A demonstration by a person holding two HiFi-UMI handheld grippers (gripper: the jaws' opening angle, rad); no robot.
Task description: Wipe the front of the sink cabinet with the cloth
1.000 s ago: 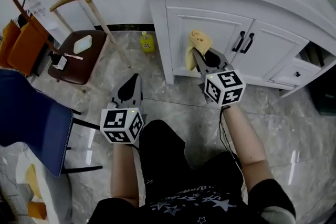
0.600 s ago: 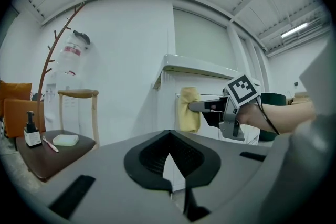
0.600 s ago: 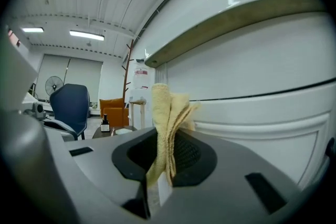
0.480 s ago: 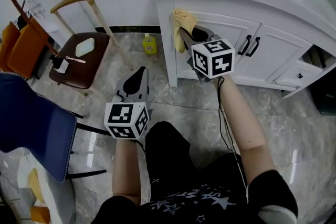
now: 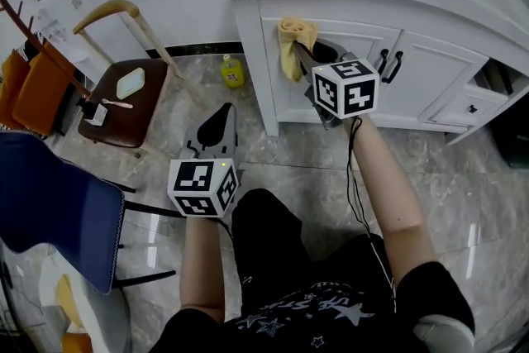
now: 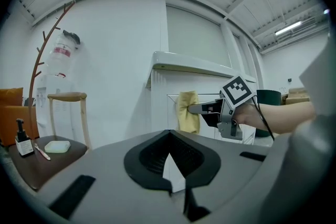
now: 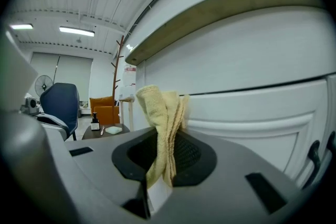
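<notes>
Bright ceiling strips (image 7: 76,31), glossy floor (image 5: 469,237) glare, fisheye vignetting both gripper views

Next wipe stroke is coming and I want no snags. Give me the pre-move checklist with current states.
1. Cloth gripped by right gripper: ok, jaws shut on its folds.
2. Cloth meets cabinet door: ok, it appears to touch the upper left corner.
3. Door handles out of the way: ok, they sit apart to the right.
4. Left gripper clear of the cabinet: ok, shut, empty, low over the floor.
5. Yellow bottle by the cabinet's corner: ok, apart on the floor.
6. Dirt left on the door: cannot tell.
</notes>
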